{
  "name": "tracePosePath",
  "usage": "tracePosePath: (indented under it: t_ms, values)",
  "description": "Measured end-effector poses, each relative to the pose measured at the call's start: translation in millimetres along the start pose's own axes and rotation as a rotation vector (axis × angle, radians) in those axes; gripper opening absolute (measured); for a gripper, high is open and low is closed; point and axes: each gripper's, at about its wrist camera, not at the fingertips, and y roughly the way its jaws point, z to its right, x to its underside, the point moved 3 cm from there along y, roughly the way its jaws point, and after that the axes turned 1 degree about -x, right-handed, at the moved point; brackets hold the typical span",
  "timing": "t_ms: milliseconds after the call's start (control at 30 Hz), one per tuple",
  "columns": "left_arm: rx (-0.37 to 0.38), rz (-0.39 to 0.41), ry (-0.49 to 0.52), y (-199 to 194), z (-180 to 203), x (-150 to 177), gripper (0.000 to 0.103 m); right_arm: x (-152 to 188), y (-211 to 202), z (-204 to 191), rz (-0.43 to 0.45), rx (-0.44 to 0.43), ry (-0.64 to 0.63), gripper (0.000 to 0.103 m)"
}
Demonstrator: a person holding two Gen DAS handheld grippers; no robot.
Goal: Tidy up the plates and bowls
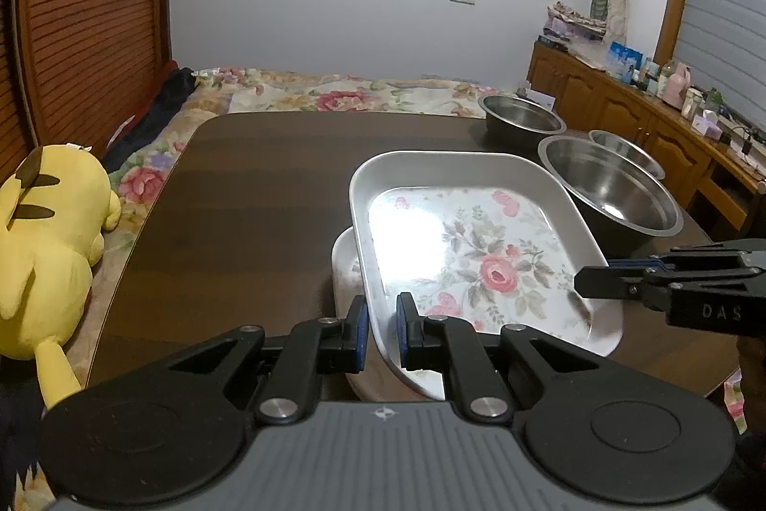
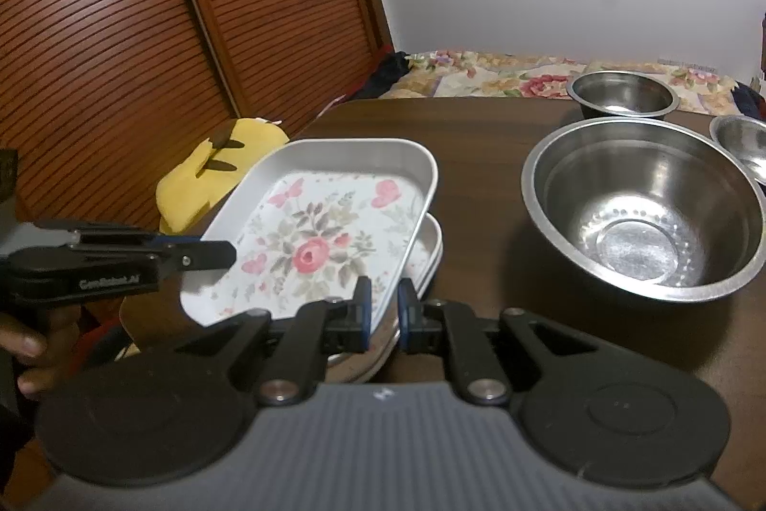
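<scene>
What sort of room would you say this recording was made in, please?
Most likely a bedroom at home: a bed with a floral quilt lies behind the dark table, a yellow plush toy sits beside it, and a slatted wooden wardrobe door fills one wall.

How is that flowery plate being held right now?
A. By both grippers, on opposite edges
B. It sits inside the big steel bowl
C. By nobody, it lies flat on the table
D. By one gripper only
A: the left gripper pinches one edge of the plate and the right gripper pinches the opposite edge, tilting it above another plate.
</scene>
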Motion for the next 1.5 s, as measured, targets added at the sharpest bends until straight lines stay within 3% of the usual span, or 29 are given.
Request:
tracePosePath:
  t_ms: [967, 1500]
  values:
    - [-0.106, -0.027, 0.056, 21, 0, 17, 0.013, 21, 9, -17, 0.062, 0.067, -0.061, 0.017]
    - [-0.094, -0.008, 0.011, 18, -6, 16, 0.013, 26, 4, -13, 0.112, 0.049, -0.036, 0.017]
